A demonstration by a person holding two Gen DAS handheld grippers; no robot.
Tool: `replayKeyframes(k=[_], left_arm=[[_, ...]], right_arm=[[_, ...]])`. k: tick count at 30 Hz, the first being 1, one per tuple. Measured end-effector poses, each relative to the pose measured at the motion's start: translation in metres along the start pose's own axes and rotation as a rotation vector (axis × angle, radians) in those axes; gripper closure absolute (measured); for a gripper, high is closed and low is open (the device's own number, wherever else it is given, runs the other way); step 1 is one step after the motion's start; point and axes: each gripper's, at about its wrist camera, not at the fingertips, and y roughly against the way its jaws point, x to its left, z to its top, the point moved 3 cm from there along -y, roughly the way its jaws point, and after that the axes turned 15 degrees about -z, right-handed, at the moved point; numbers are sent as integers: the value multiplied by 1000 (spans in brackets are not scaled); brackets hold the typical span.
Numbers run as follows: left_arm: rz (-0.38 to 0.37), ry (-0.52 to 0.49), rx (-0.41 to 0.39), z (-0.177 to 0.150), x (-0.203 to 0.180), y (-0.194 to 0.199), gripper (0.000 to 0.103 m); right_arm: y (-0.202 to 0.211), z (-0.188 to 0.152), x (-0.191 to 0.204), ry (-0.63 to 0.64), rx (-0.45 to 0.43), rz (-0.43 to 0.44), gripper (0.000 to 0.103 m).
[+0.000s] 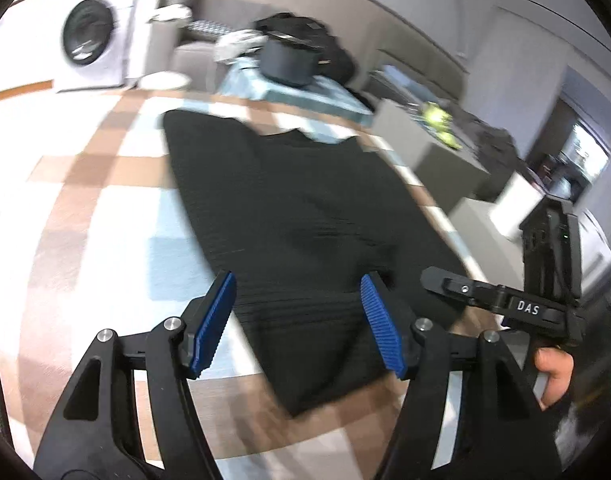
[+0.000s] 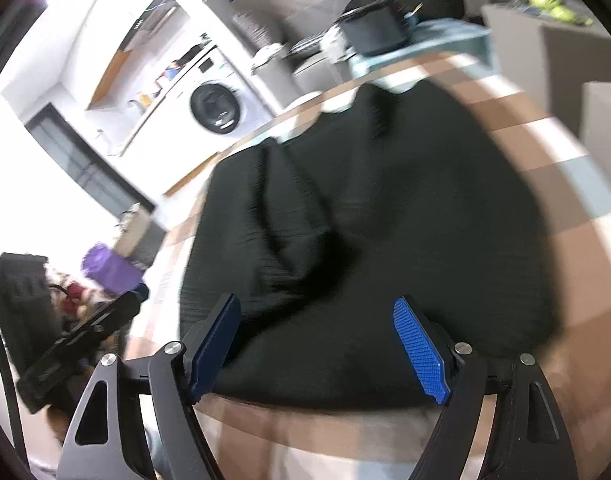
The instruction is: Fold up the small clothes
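Observation:
A black ribbed garment (image 1: 289, 208) lies spread on a checked brown, white and pale blue tablecloth (image 1: 89, 208). My left gripper (image 1: 299, 304) is open and empty, held above the garment's near end, its blue pads either side of the cloth. The right gripper's body (image 1: 505, 300) shows at the right edge of the left wrist view. In the right wrist view the same garment (image 2: 385, 208) fills the middle, with a fold ridge on its left half. My right gripper (image 2: 317, 332) is open and empty above the garment's near hem.
A washing machine (image 1: 91, 40) stands at the back left. A dark pot (image 1: 289, 60) and a black bag sit on a pale blue cloth beyond the table. Grey boxes (image 1: 437, 152) stand to the right. A purple object (image 2: 109, 268) and clutter lie left in the right wrist view.

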Motion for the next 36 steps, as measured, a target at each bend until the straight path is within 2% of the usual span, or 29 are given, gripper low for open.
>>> replayKeyframes(k=[3,6,8,9,10,12,13,15,17,19,21,23,24,25,26,28,29,33,36], left_arm=[[19,60,0,0,25,6,41],[38,69,-8,-4,37,14,41],[50,69,-14,-4,42,16,41],[57,72,-17,-4,44,17,41],[63,73,-20,-3,44,14,41],[69,74,-33,0,44,17,41],[71,75,-41,3,45,19,41],[70,78,-50,8,45,19,41],[68,71,-46,13,44,14,41],[65,59,-25,14,42,6,41],[55,41,24,12,37,-9,41],[59,19,71,7,28,-26,41],[59,3,100,3,24,-34,41],[59,-10,125,1,19,-45,41],[62,-21,148,-3,15,-55,41],[64,-32,175,-10,12,-63,41],[60,-30,181,-12,11,-64,41],[46,-1,182,-19,13,-62,41],[45,10,174,-20,15,-58,41]], right_arm=[[-25,6,16,21,36,19,26],[-48,11,22,-3,58,19,37],[-55,18,29,2,22,0,58],[-59,20,32,15,30,-5,79],[-61,21,37,28,42,6,91],[-47,21,45,35,16,56,92],[-25,24,52,49,-38,137,92],[9,22,58,66,-97,232,92],[43,14,57,72,-149,266,92],[57,1,48,68,-146,233,92],[48,-15,31,73,-97,107,92],[23,-28,10,50,-2,-13,91],[11,-32,1,30,48,-45,89],[1,-36,-8,13,87,-65,80],[-2,-36,-12,-2,97,-62,75],[2,-31,-18,-34,76,-36,59],[5,-27,-19,-43,56,-22,57],[-5,-5,-22,-66,38,6,55],[-34,12,-22,-102,80,15,56]])
